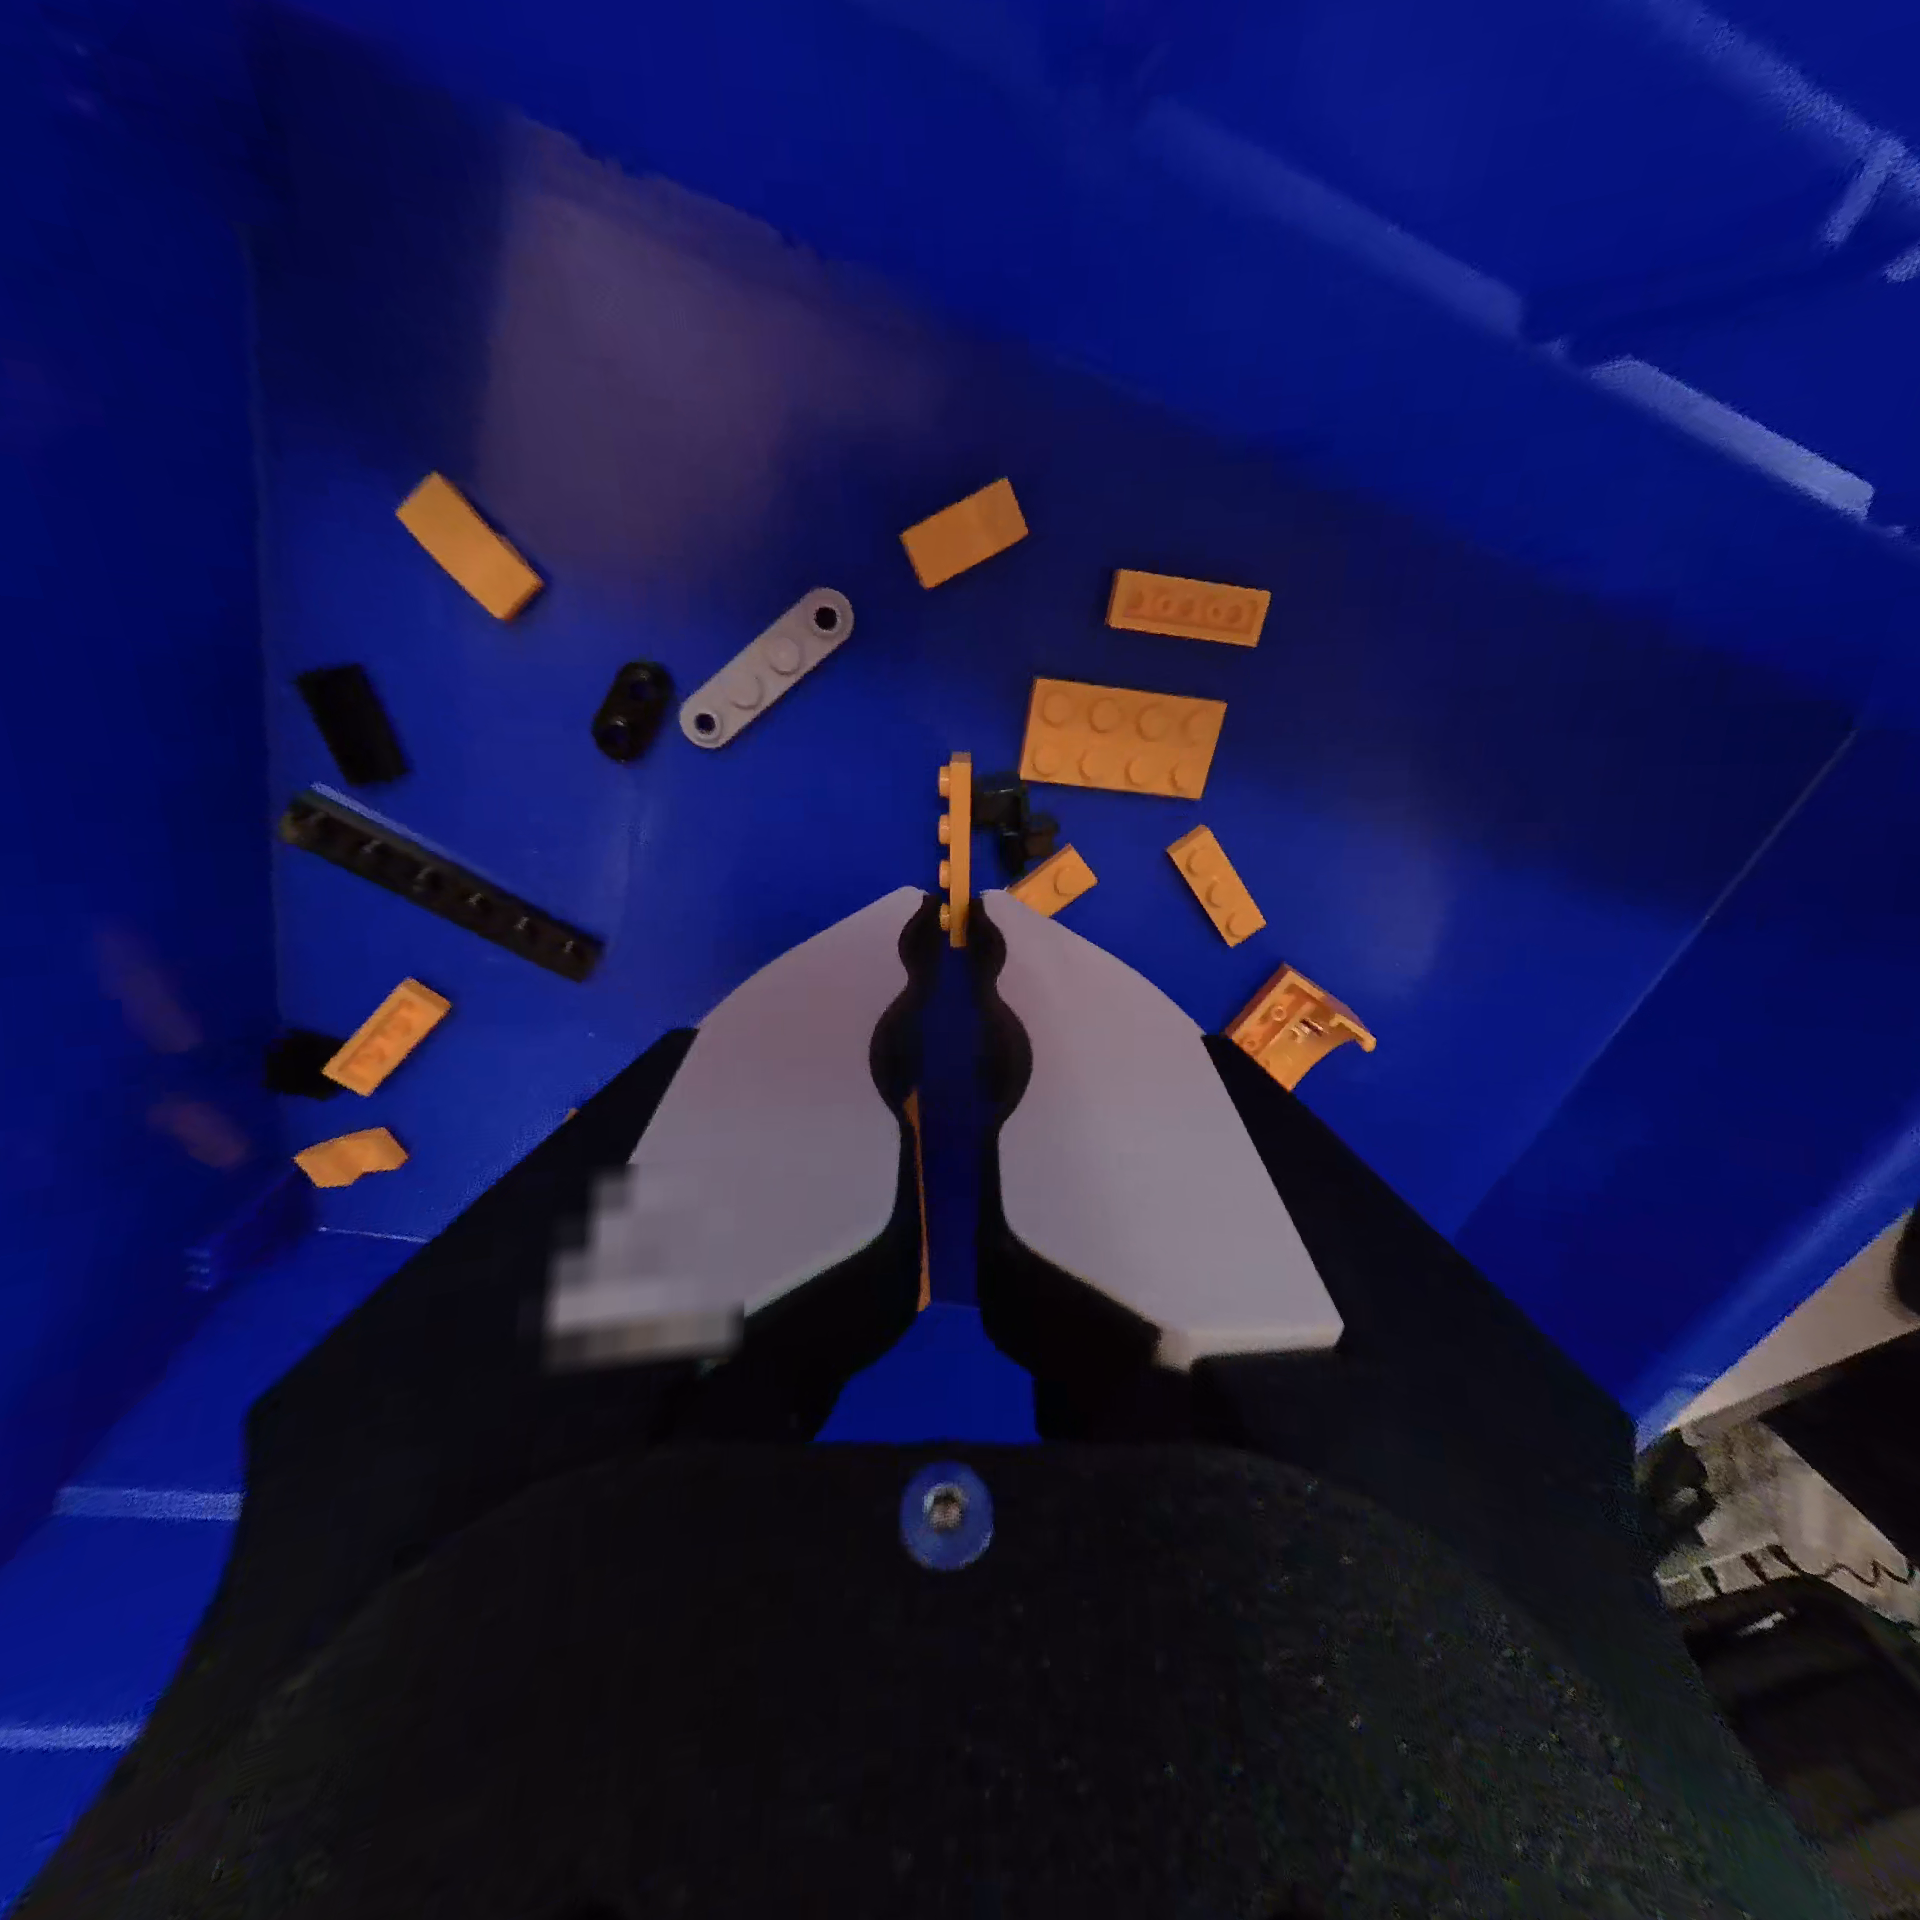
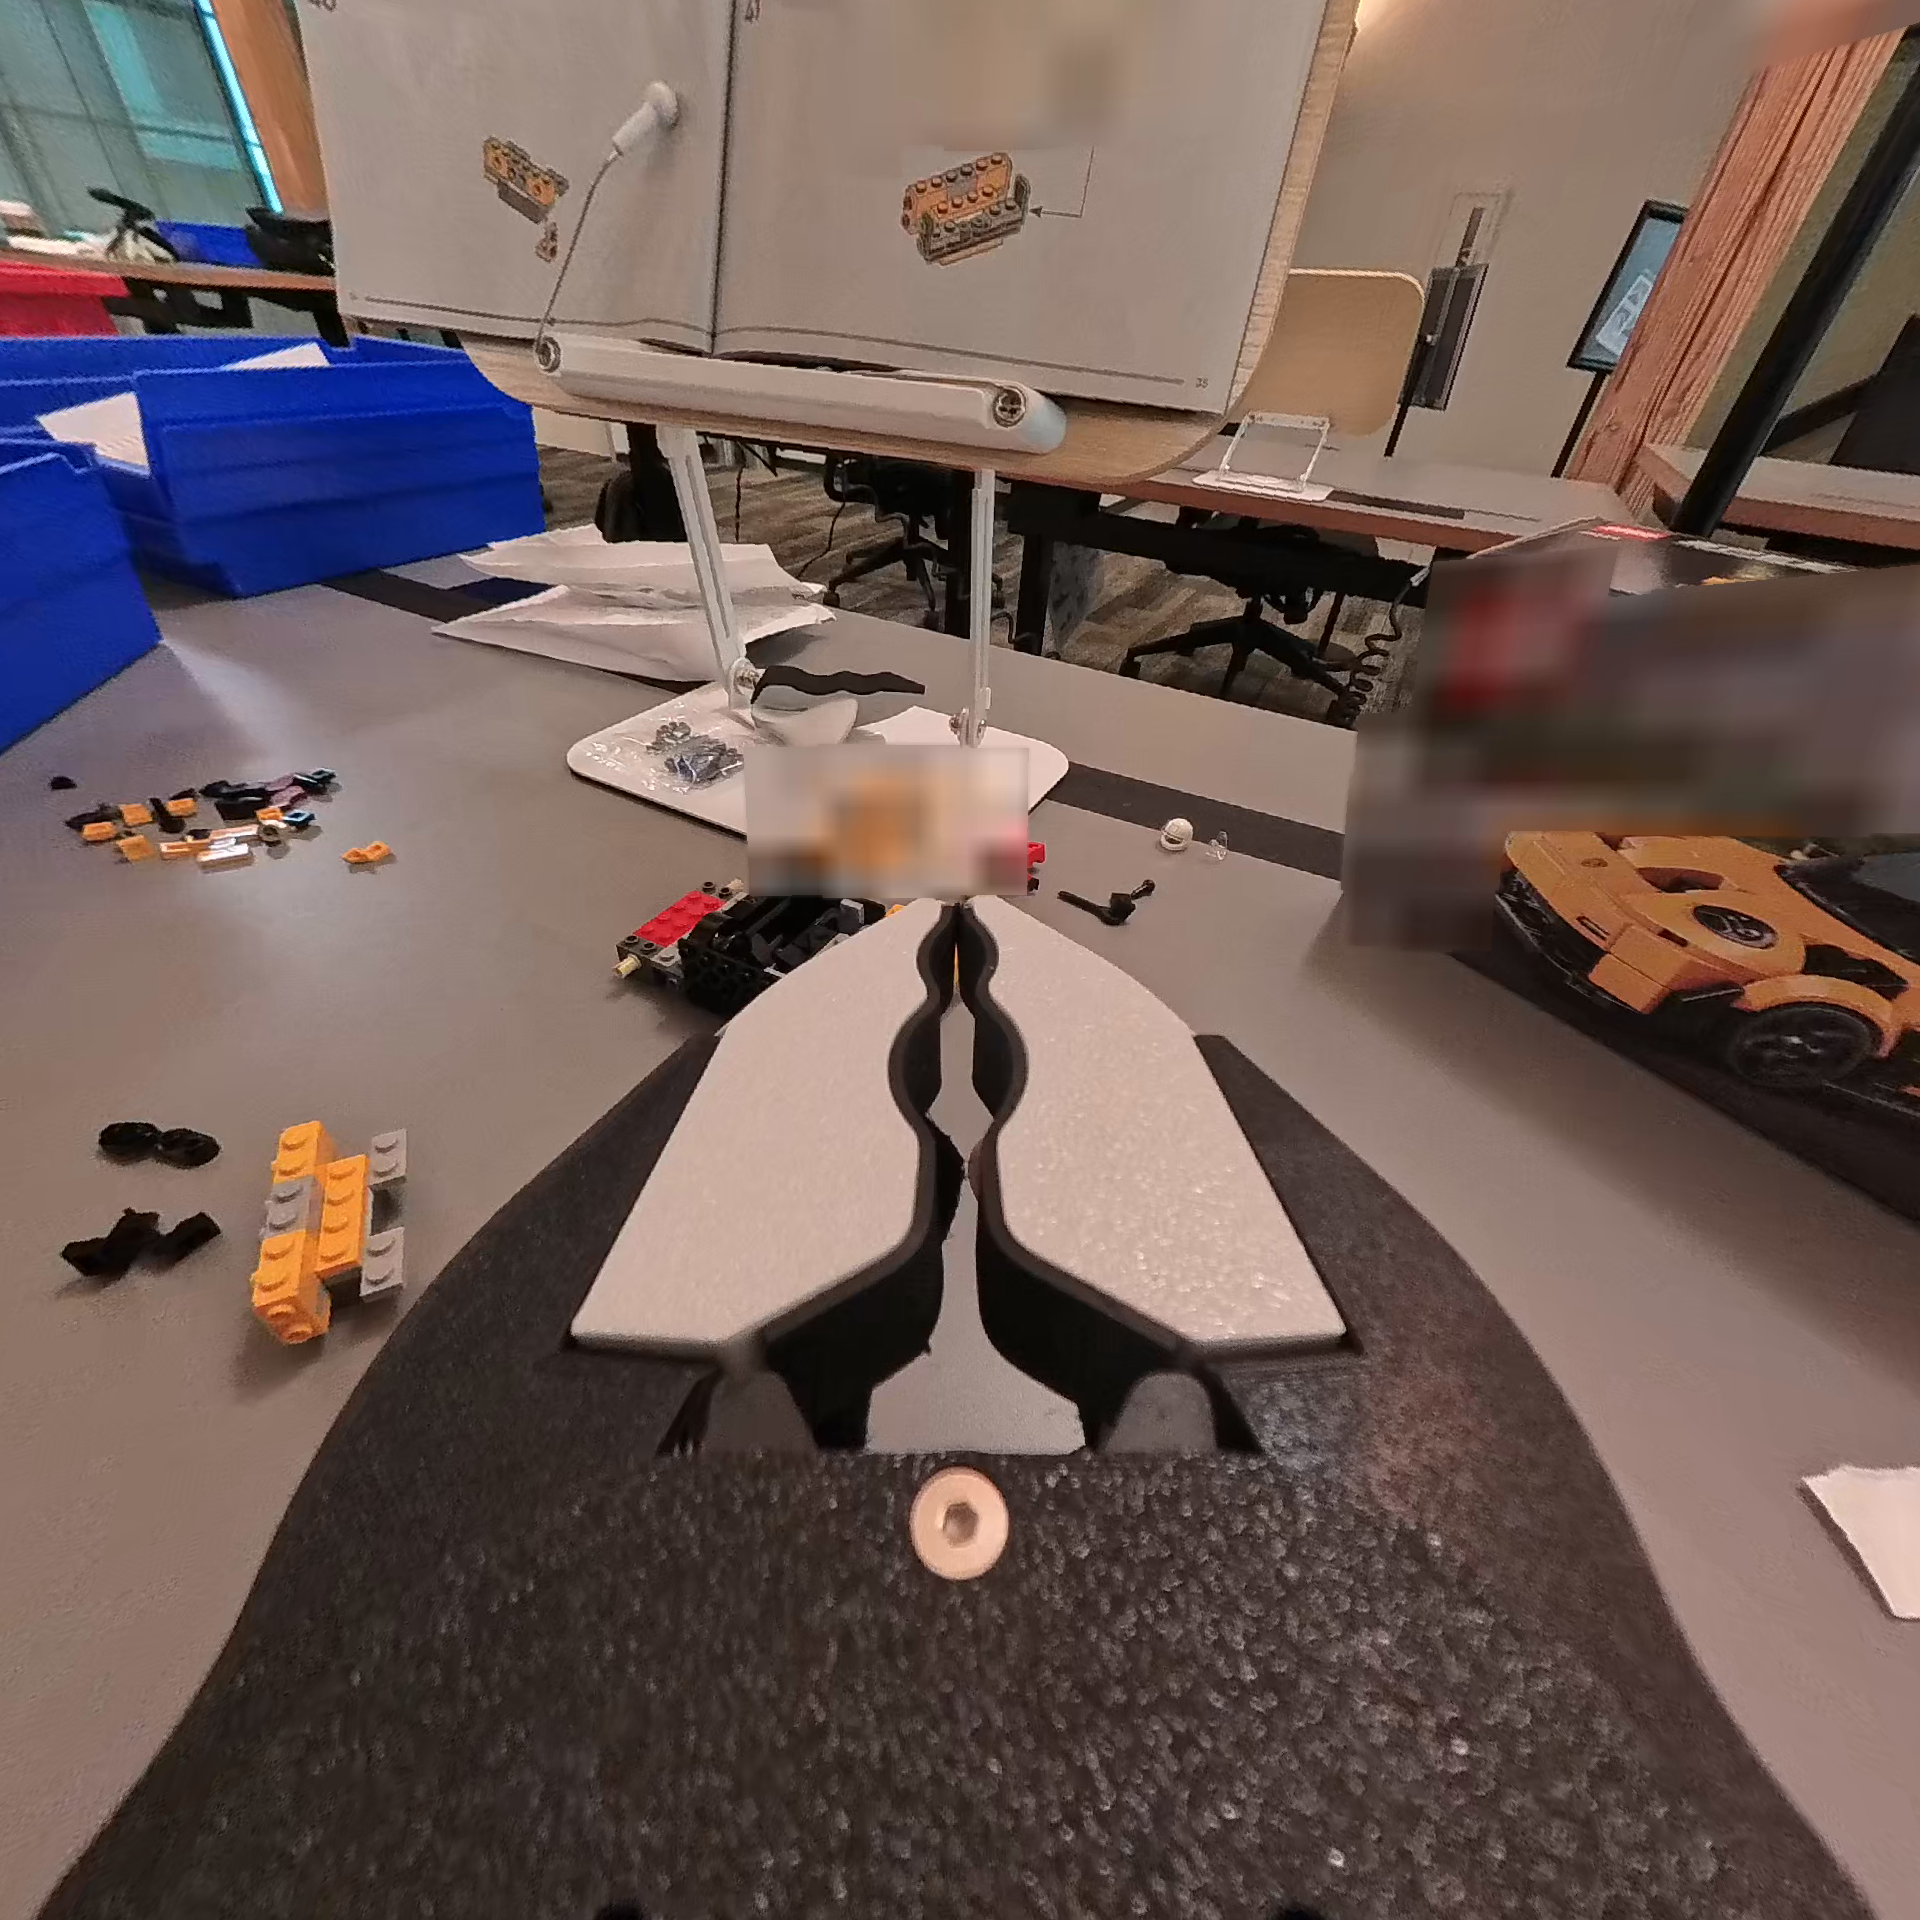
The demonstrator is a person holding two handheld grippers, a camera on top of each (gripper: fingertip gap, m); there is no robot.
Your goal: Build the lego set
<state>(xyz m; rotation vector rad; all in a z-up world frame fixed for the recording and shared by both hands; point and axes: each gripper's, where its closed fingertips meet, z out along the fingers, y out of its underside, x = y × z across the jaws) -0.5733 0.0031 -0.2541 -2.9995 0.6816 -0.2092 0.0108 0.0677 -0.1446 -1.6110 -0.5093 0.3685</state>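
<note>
In the left wrist view my left gripper (image 1: 958, 914) is inside a blue bin (image 1: 1351, 312). It is shut on a thin orange plate (image 1: 956, 831). The plate stands edge-on between the fingertips, studs facing left, a little above the bin floor. In the right wrist view my right gripper (image 2: 956, 912) is shut with its tips touching, and I see nothing between them. It hovers over the grey table (image 2: 468, 1039), just in front of a partly built black and red chassis (image 2: 727, 940). A mosaic patch hides what lies just beyond the tips.
Loose orange plates (image 1: 1122, 738), a grey rounded plate (image 1: 767, 667) and a long black beam (image 1: 436, 899) lie on the bin floor. On the table are an orange and grey subassembly (image 2: 327, 1226), small loose pieces (image 2: 197, 816), the booklet on a stand (image 2: 790, 177), the set's box (image 2: 1704, 935) and blue bins (image 2: 312, 468). The gap from one gripper's tips to the other's is roughly 60 centimeters.
</note>
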